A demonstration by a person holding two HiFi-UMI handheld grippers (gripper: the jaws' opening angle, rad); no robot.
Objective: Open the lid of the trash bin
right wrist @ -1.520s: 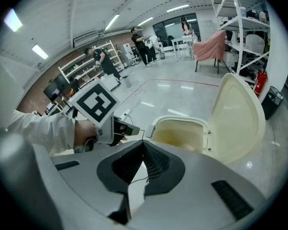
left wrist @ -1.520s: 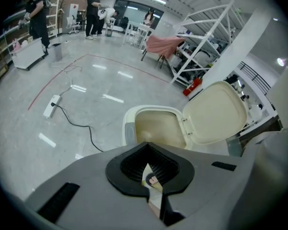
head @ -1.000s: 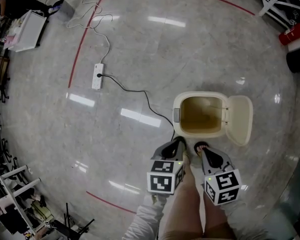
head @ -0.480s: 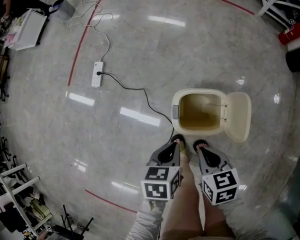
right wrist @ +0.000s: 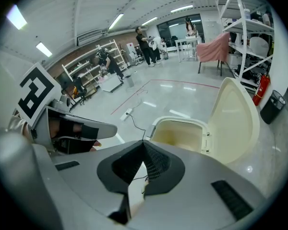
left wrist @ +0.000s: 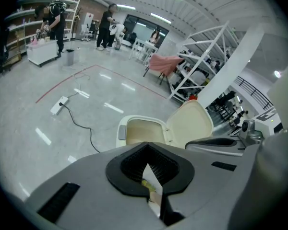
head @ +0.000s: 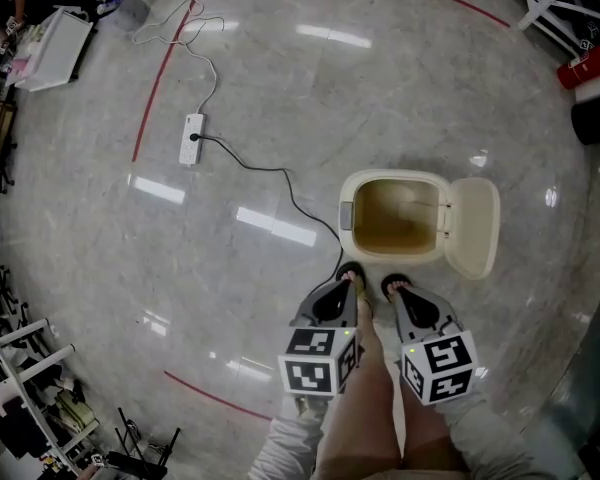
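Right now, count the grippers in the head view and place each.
2. The left gripper is held short of the trash bin's near-left corner; the right gripper is beside it, rightward. None hidden.

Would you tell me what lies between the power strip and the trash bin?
In the head view, only a black cable crosses the otherwise bare floor between them.

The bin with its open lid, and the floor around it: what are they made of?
The trash bin and its lid look like moulded plastic: cream, smooth, rounded edges, soft sheen. The floor seems polished stone or terrazzo: grey, speckled, with bright mirror-like glare streaks.
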